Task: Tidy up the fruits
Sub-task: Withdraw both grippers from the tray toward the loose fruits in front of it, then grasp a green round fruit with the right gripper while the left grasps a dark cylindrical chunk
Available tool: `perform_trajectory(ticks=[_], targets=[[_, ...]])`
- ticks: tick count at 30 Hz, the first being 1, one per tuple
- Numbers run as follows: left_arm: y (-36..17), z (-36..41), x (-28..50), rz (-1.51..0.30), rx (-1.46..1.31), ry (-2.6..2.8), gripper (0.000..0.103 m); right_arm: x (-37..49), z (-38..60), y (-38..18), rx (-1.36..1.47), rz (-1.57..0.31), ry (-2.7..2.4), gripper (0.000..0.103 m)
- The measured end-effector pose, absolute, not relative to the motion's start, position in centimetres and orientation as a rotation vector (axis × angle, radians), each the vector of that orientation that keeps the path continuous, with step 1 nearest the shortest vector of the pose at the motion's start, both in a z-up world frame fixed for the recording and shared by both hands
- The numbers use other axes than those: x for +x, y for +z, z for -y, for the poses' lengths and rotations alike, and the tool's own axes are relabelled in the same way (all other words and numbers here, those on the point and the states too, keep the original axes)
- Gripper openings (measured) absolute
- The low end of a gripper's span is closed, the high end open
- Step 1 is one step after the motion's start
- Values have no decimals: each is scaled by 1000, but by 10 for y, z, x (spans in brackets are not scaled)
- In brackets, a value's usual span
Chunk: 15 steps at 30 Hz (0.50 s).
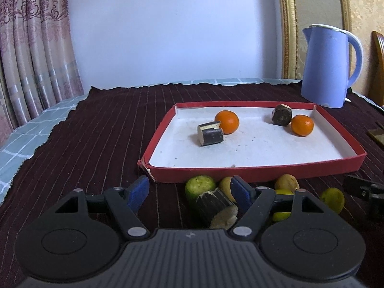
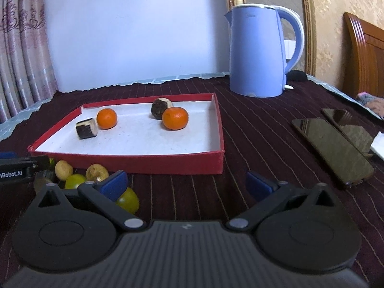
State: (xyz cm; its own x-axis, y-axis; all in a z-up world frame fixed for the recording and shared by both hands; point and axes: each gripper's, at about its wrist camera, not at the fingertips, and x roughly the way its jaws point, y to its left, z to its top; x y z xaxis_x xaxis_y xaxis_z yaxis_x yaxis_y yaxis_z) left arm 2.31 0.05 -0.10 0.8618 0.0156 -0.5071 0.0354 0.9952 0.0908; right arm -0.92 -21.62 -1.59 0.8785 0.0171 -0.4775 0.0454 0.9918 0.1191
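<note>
A red tray with a white floor holds two oranges and two dark cane pieces. Loose fruit lies before its near wall: a green round fruit, a dark cane piece, yellowish fruits and green limes. My left gripper is open, with the loose cane piece between its fingers, close to the right one. My right gripper is open over bare cloth, its left finger above a lime.
A blue kettle stands behind the tray at the right. Two dark phones lie on the maroon cloth to the right. A curtain hangs at the left, and a wooden headboard stands far right.
</note>
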Motion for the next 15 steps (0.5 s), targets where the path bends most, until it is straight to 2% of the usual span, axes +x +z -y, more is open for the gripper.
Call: perform_trajectory(ticks=[15], targets=[[-12, -2, 6, -525, 116, -81, 75, -23, 197, -13, -2, -492, 71, 103]])
